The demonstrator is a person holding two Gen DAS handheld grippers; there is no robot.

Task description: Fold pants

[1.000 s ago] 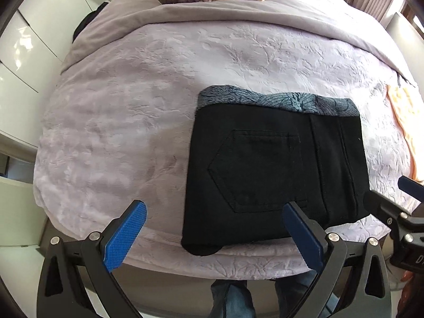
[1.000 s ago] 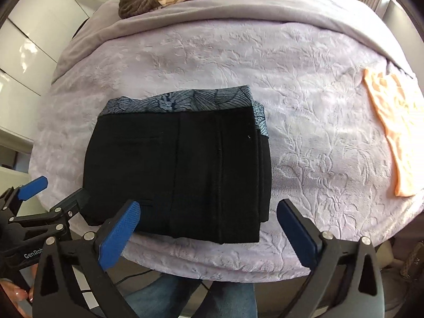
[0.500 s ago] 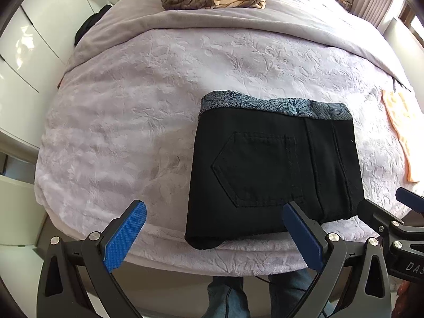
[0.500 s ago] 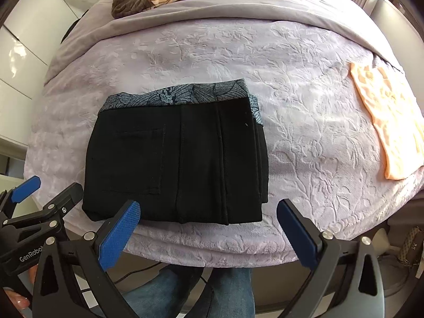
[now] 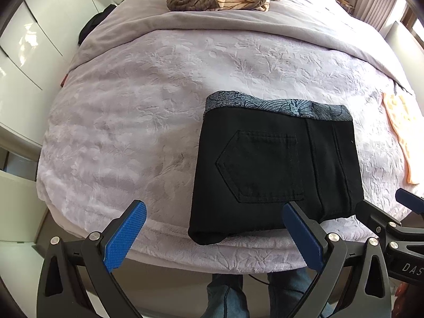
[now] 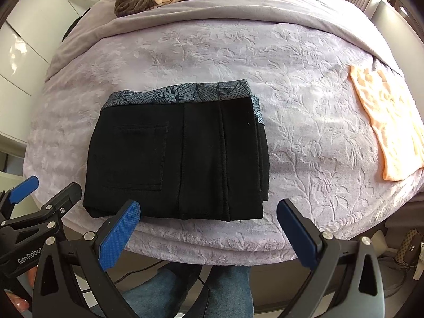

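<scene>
Both tongs hang spread and empty off the bed's near edge: left gripper, right gripper. Folded black pants lie flat on the lilac bedspread, peach cloth well apart.

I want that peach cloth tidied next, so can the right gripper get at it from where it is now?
Probably yes. The right gripper is open and empty, and only bare bedspread lies between it and the peach cloth, off to its right.
</scene>
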